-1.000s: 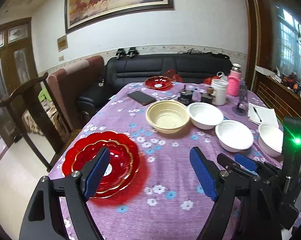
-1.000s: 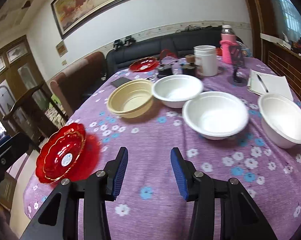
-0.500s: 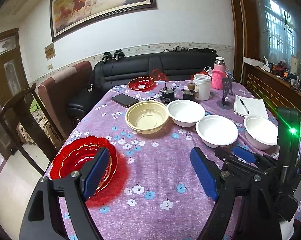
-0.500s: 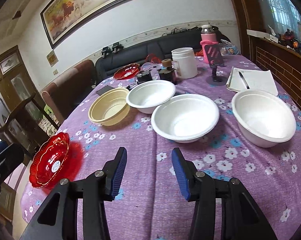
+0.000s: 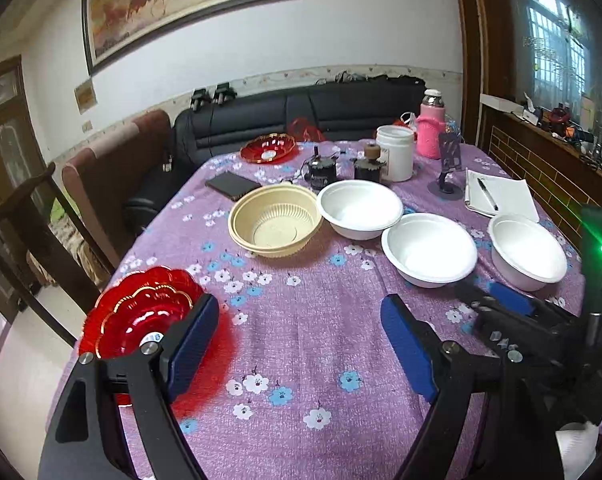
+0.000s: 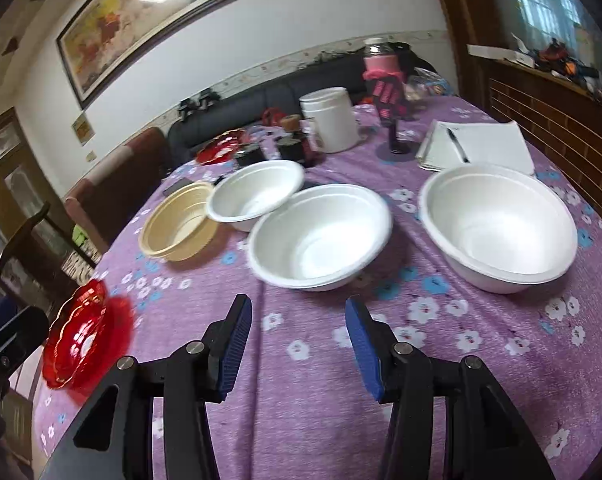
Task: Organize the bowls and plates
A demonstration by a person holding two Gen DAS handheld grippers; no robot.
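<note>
Three white bowls stand in a row on the purple flowered tablecloth: far (image 6: 257, 196), middle (image 6: 321, 236) and right (image 6: 497, 224). A cream bowl (image 6: 177, 228) sits left of them. A red plate (image 5: 141, 312) lies near the table's left edge; a second red plate (image 5: 267, 148) is at the far end. My left gripper (image 5: 301, 344) is open and empty above the cloth, right of the near red plate. My right gripper (image 6: 297, 336) is open and empty, just short of the middle white bowl.
At the far end stand a white jar (image 5: 395, 152), a pink flask (image 5: 431, 128), two dark cups (image 5: 321, 170), a phone (image 5: 231, 184), a small stand (image 5: 447, 168) and a notebook with pen (image 5: 497, 196). Chairs (image 5: 41, 232) and a black sofa (image 5: 301, 116) border the table.
My left gripper has pulled back and risen, widening its view of the table. My right gripper has moved forward and right toward the white bowls. Both stay open.
</note>
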